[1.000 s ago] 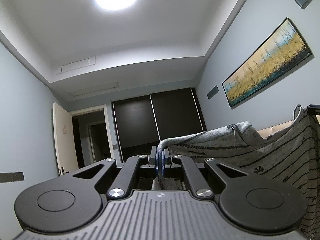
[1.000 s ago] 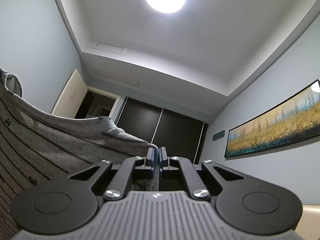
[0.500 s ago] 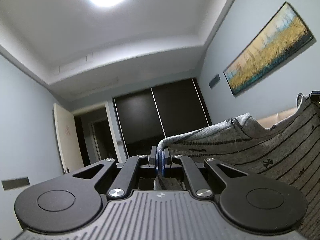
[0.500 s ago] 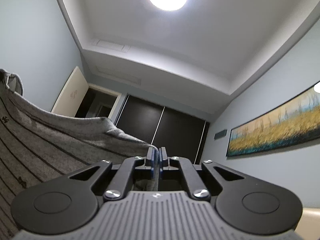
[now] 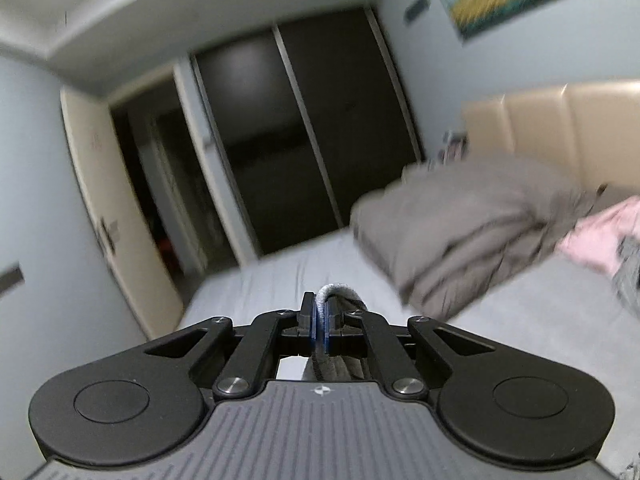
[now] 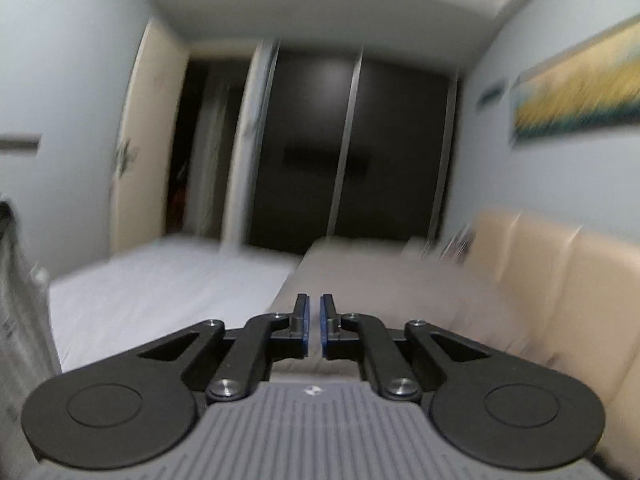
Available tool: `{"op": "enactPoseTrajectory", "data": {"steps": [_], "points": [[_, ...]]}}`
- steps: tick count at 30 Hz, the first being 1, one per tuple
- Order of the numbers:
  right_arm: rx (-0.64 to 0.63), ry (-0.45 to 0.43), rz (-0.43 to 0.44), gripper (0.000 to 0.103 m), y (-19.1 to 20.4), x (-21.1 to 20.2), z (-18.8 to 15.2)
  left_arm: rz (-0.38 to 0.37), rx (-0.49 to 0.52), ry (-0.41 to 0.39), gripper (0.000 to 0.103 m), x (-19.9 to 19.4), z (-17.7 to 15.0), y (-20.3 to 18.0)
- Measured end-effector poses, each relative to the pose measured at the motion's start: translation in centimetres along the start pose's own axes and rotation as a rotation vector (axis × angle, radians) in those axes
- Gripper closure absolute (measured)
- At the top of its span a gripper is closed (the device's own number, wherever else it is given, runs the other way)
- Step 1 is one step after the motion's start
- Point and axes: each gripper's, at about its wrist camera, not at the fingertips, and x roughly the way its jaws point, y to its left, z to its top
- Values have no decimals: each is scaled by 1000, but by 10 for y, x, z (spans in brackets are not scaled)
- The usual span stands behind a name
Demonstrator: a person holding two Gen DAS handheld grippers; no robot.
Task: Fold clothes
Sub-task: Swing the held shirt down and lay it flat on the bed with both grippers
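Observation:
My left gripper (image 5: pixel 319 320) is shut on the edge of the grey striped garment (image 5: pixel 338 294), which loops over its fingertips and hangs down beneath them. More grey striped cloth (image 5: pixel 628 276) shows at the right edge of the left wrist view. My right gripper (image 6: pixel 314 320) is open by a narrow gap, with nothing between its blue pads. In the right wrist view the striped garment (image 6: pixel 18 300) hangs blurred at the far left edge, apart from that gripper. Both grippers point low over the bed (image 5: pixel 280 280). Both views are motion-blurred.
A folded taupe blanket (image 5: pixel 472 232) lies on the bed ahead right, with a pink cloth (image 5: pixel 600 236) beside it. A beige padded headboard (image 6: pixel 560 280) runs along the right. Dark sliding wardrobe doors (image 6: pixel 352 152) and an open door (image 5: pixel 96 184) stand beyond the bed.
Both grippers have swung down from facing the ceiling to facing the bed. The right gripper has let go of the garment and opened; the left still holds it.

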Motion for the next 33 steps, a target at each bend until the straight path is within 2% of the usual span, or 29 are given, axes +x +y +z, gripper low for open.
{"op": "enactPoseTrajectory", "data": {"steps": [5,9,12,16,17,19,24,29,33], "points": [[32,304,184,94,24,86,-78,40,-57,136,101,50,-53,22],[31,509,331,93,58,144,-134,105,-74,167,101,59,-84,42],[-23,610,436,93,95,173,-172,132,-99,184,101,60,-102,58],[-40,661,580,91,136,197,-198,163,-119,205,101,53,-110,81],[-41,672,617,88,146,202,-204,168,-126,208,101,52,-109,86],[-43,693,689,56,166,214,-216,178,-142,216,101,49,-112,97],[-87,696,766,56,202,226,-228,194,-148,238,101,47,-120,109],[-61,727,781,59,218,243,-239,203,-151,260,101,52,-127,116],[-71,788,783,61,224,239,-248,207,-169,272,101,55,-132,121]]}}
